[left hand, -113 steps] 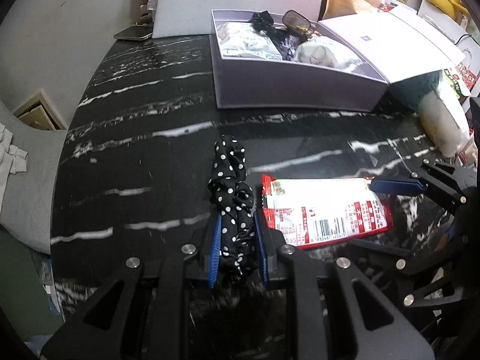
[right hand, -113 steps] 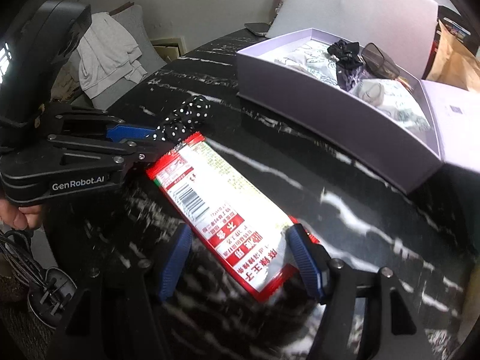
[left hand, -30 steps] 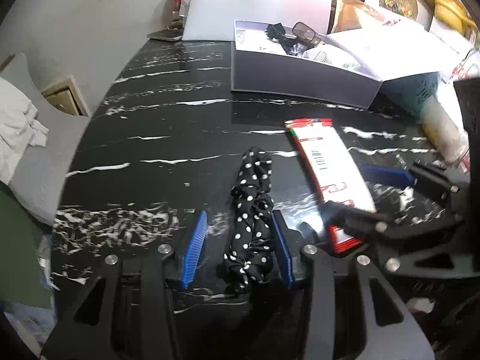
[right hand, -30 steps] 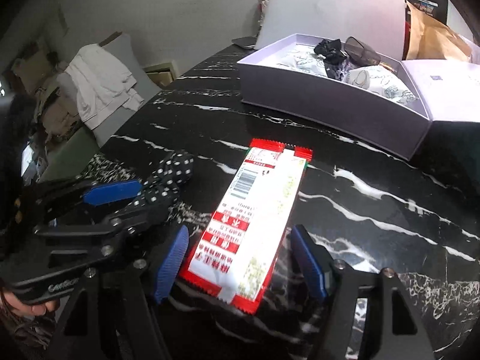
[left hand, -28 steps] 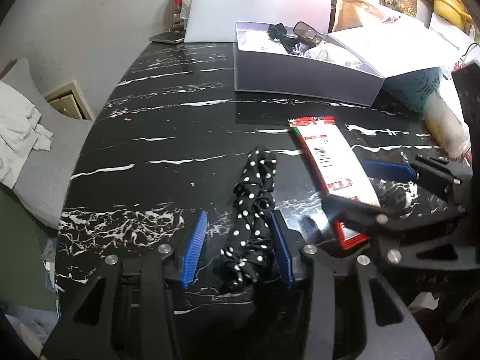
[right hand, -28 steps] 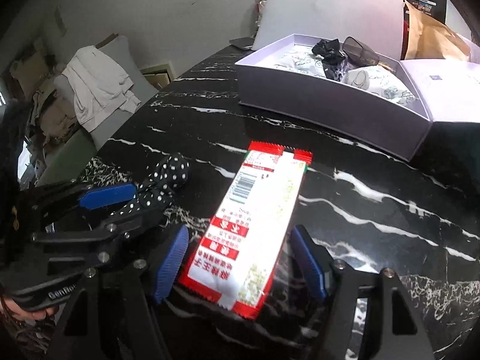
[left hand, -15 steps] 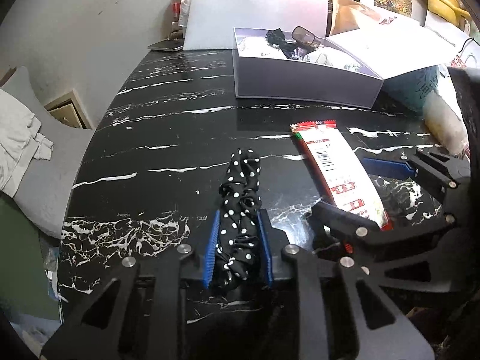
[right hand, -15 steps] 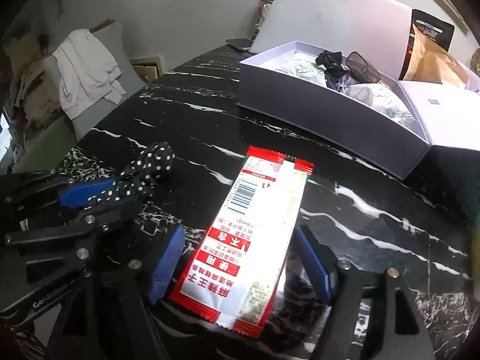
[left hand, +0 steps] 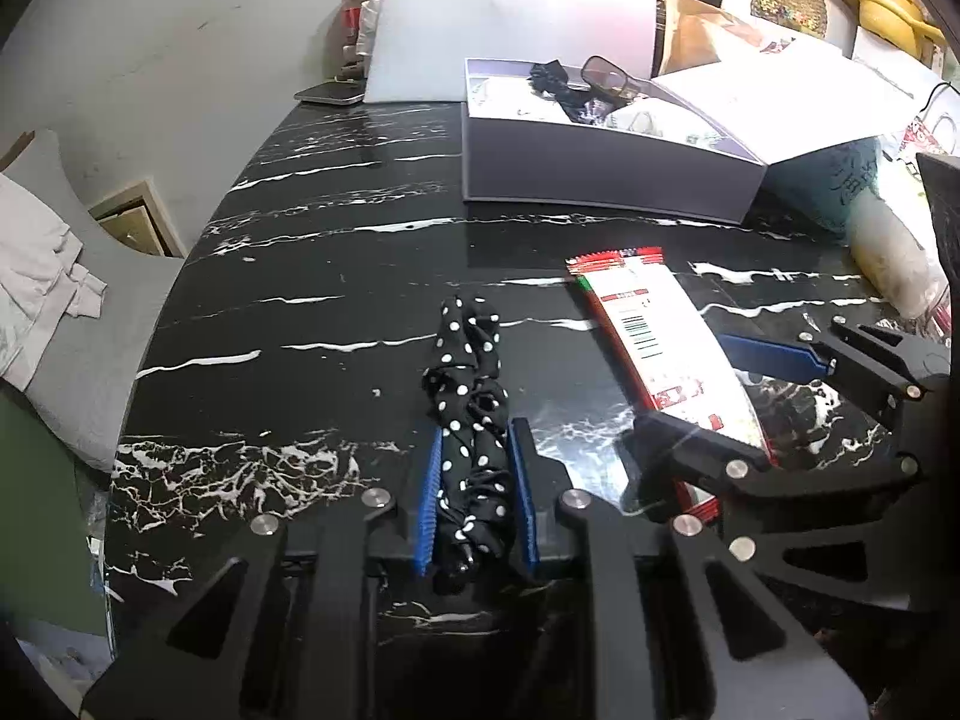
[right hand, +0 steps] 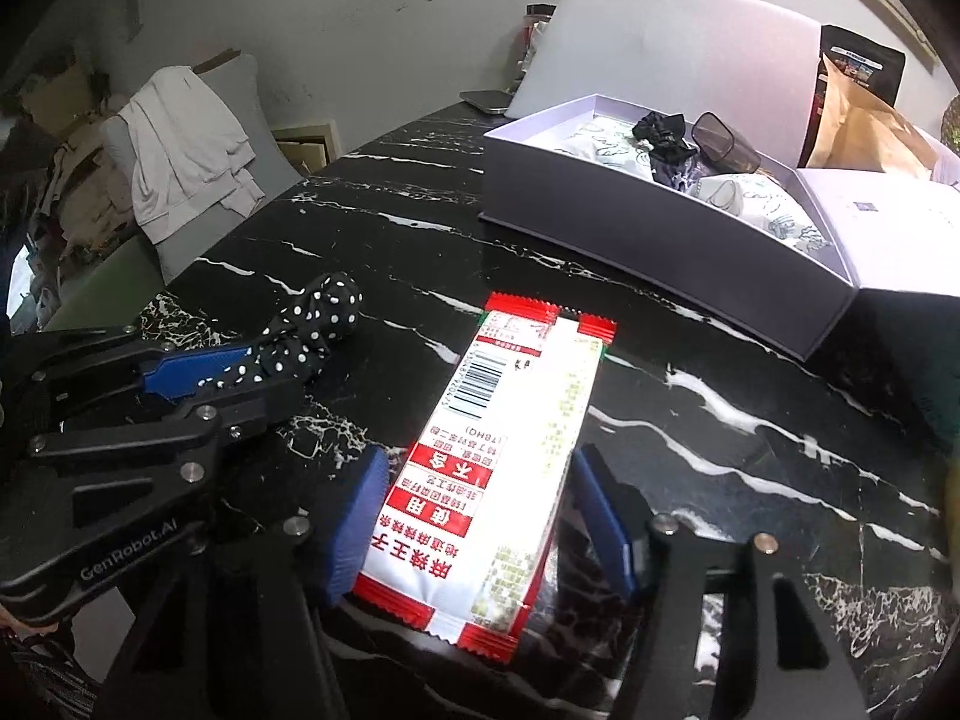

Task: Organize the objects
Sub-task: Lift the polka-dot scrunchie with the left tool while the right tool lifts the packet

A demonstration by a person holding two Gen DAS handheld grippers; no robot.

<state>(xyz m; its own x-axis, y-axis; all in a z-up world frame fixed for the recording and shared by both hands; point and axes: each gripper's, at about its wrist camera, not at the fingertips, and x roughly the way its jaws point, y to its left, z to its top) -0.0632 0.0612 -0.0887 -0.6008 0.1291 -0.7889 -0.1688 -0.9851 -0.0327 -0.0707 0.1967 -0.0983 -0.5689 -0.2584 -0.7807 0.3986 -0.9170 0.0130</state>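
Observation:
A black scrunchie with white dots (left hand: pixel 465 348) lies on the black marble table (left hand: pixel 336 252), and my left gripper (left hand: pixel 477 438) is shut on its near end, blue pads pressing both sides. Just to its right a red-and-white snack packet (right hand: pixel 510 420) lies flat, barcode side up. My right gripper (right hand: pixel 480 462) straddles the packet's near end; its jaws are closing, and the pads stand right beside the packet's edges without squeezing it. The open lilac box (right hand: pixel 630 228) stands behind, holding sunglasses (right hand: pixel 723 147), a black scrunchie and white packets.
The box lid (left hand: pixel 798 96) lies open at the right, with a teal bag (left hand: pixel 840 180) and a plastic bag (left hand: pixel 894 270) beyond it. A phone (left hand: pixel 330 95), a jar (left hand: pixel 354 18) and a white board stand at the table's far edge. A grey chair with cloth (right hand: pixel 186 150) is left.
My left jaws have shut on the dotted scrunchie, which lay loose between them a second ago. My right jaws have narrowed around the snack packet.

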